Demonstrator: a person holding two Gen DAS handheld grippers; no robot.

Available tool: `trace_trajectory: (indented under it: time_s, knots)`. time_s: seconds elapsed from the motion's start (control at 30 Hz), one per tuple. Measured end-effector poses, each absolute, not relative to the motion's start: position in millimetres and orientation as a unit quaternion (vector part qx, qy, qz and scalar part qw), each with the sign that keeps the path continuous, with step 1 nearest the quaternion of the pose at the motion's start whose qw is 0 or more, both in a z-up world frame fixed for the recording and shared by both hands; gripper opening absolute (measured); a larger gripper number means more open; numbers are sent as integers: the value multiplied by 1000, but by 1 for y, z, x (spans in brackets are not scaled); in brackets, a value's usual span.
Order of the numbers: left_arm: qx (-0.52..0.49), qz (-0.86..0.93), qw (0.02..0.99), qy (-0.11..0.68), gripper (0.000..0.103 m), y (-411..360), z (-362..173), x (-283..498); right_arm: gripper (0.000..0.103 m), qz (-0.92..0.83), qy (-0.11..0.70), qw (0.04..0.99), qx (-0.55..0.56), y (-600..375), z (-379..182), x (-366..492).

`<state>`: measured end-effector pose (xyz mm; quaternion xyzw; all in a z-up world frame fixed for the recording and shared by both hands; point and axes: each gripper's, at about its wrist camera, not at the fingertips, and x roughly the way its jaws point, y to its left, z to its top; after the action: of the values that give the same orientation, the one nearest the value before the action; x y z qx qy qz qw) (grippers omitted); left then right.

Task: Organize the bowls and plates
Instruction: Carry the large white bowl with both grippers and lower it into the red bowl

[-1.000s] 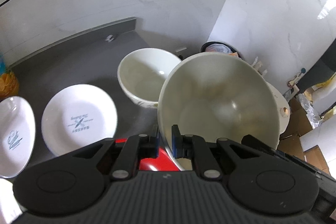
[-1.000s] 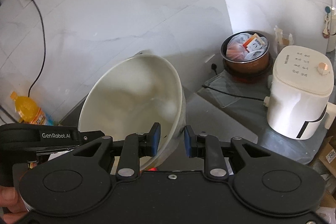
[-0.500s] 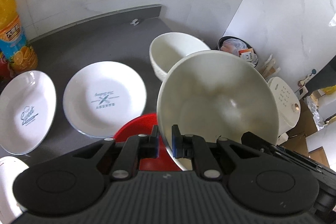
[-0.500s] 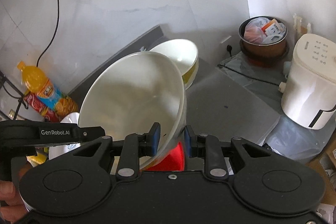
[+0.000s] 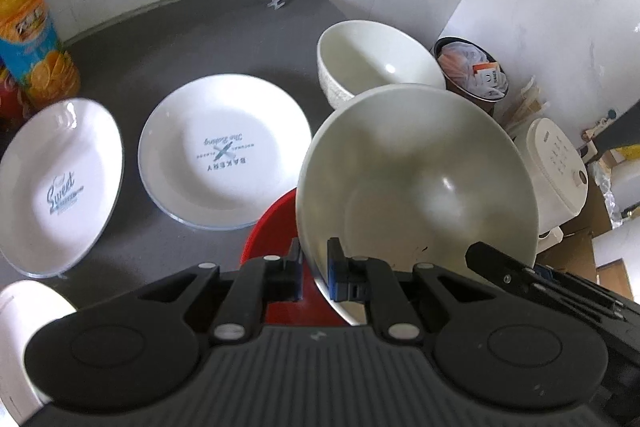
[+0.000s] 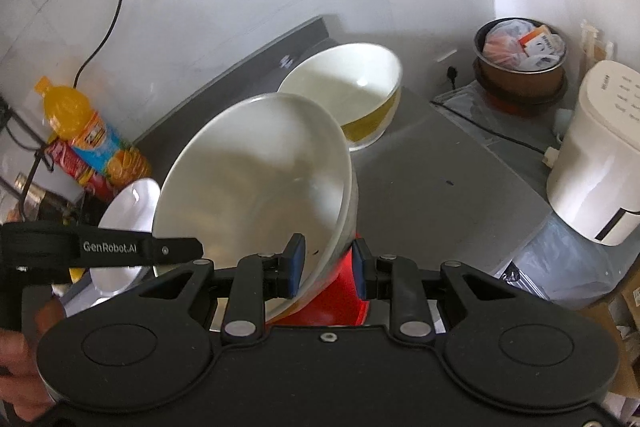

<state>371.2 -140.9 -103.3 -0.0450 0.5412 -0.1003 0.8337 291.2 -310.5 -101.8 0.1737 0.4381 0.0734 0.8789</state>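
While the big white bowl (image 5: 416, 179) hangs tilted above the red bowl (image 5: 272, 227), both the left gripper (image 5: 314, 271) and right gripper (image 6: 326, 267) pinch its rim. Another bowl (image 5: 376, 59) and two plates (image 5: 224, 155) lie unstacked on the counter (image 5: 180, 27); most sorting remains.

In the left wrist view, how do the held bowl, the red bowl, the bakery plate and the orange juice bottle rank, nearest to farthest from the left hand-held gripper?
1. Held bowl, rim between the left hand-held gripper jaws.
2. Red bowl, just beneath, behind the jaws.
3. Bakery plate, left of centre on the counter.
4. Orange juice bottle, far left by the wall.
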Motion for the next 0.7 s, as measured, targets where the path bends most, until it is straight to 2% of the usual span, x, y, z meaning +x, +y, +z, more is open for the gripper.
trace_trajectory:
  time_s: [0.37,0.7]
  knots:
    - [-56,-76,826,555,10,-117,-109,369,25,100,467,864,157,-282,-117,290]
    - [-25,-73,817,571,10,-114,-130,359,27,79,487,861,126,-270,-136,296]
